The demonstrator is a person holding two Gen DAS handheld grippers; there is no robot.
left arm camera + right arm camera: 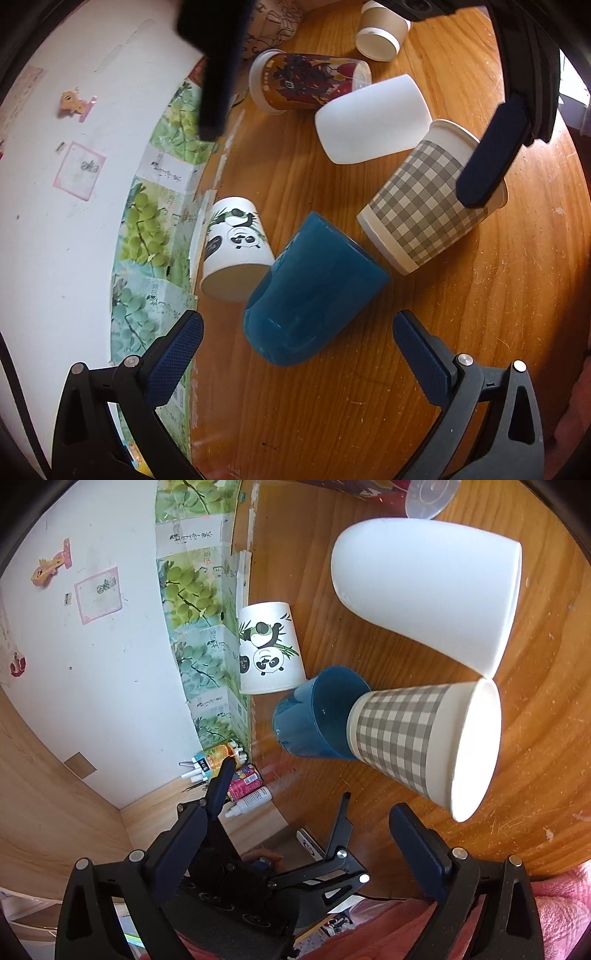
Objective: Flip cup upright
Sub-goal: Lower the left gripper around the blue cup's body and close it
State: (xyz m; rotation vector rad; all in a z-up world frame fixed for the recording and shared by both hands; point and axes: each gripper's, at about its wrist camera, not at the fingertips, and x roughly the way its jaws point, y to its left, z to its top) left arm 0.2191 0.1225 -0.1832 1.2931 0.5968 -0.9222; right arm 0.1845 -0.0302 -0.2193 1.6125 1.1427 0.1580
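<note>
My left claw [295, 332] gapes around the blue cup [314, 291], lying on the bench [480, 332] touching, I think, the panda cup [236, 247]. My right claw [295, 834] hangs open. Closing could knock 2 neighbours, including the checked cup [428, 199].
</note>
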